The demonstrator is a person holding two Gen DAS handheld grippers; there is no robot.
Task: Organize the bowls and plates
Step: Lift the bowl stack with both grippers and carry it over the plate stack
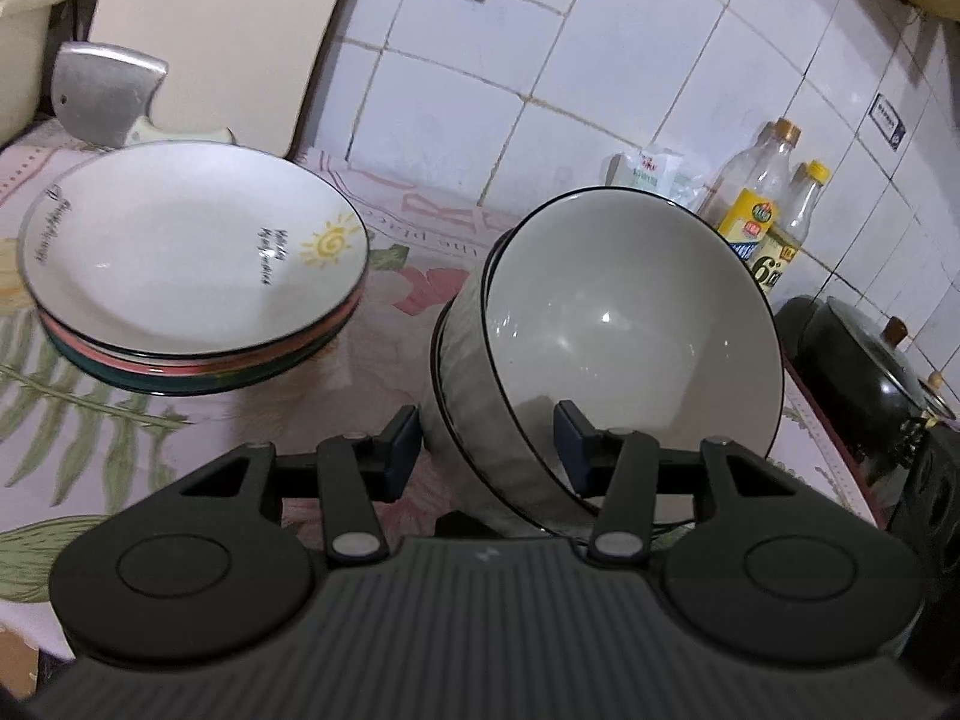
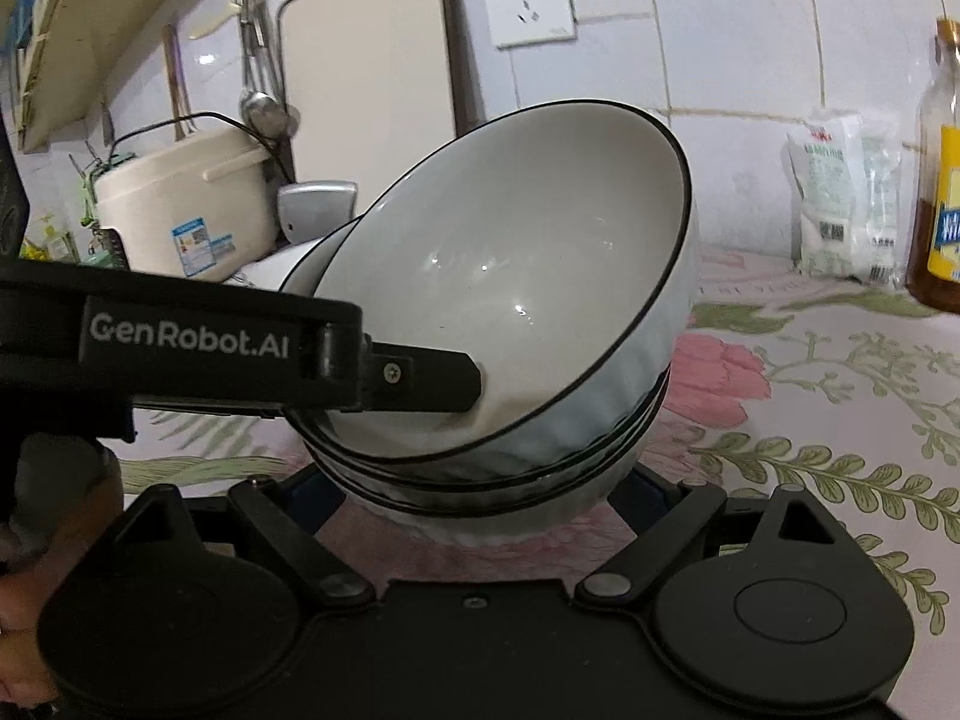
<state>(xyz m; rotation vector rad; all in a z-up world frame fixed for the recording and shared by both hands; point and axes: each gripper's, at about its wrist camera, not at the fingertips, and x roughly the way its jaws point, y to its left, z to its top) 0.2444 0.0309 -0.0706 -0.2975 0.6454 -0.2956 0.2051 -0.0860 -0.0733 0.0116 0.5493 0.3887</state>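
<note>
The left tool [image 1: 489, 450] pinches the top bowl's [image 1: 630, 324] rim; the right tool [image 2: 480, 492] grips the stack [image 2: 498, 480]. Hold tight and level.

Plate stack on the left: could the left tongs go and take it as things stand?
Probably not yet. The left tongs are clamped on the wall of the tilted bowls, so they are occupied. The path across the floral cloth to the plate stack looks clear otherwise.

Each matte black hand-held gripper [image 1: 486, 450] has round pivot caps, silver rivets, ribbed housing; one finger reads "GenRobot.AI"
</note>
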